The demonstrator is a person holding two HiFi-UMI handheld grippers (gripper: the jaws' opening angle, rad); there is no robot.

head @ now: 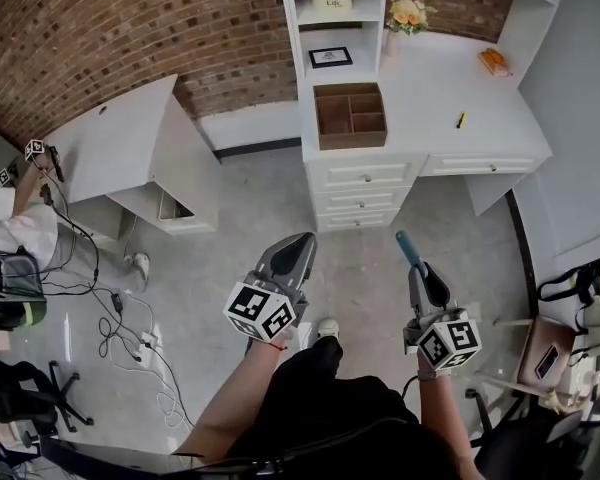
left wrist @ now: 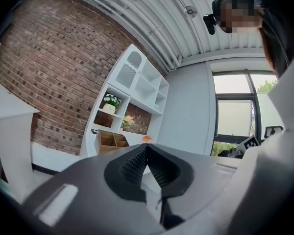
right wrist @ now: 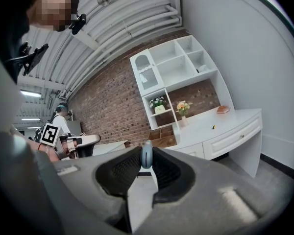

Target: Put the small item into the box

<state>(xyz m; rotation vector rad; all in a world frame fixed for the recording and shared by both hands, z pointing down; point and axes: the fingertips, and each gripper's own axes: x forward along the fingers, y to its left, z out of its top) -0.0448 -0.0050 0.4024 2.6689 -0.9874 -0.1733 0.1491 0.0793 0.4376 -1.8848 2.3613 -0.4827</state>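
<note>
Jaws of right gripper [right wrist: 147, 166] clamp blue item [right wrist: 146, 154], pointing forward.

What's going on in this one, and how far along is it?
A person stands on the floor, back from the white desk, holding a gripper in each hand. The right gripper is shut on a small pale-blue rounded item. The left gripper is shut with nothing in it. The compartmented brown wooden box sits at the desk's front edge, well ahead of both grippers, so the item is not yet in it.
</note>
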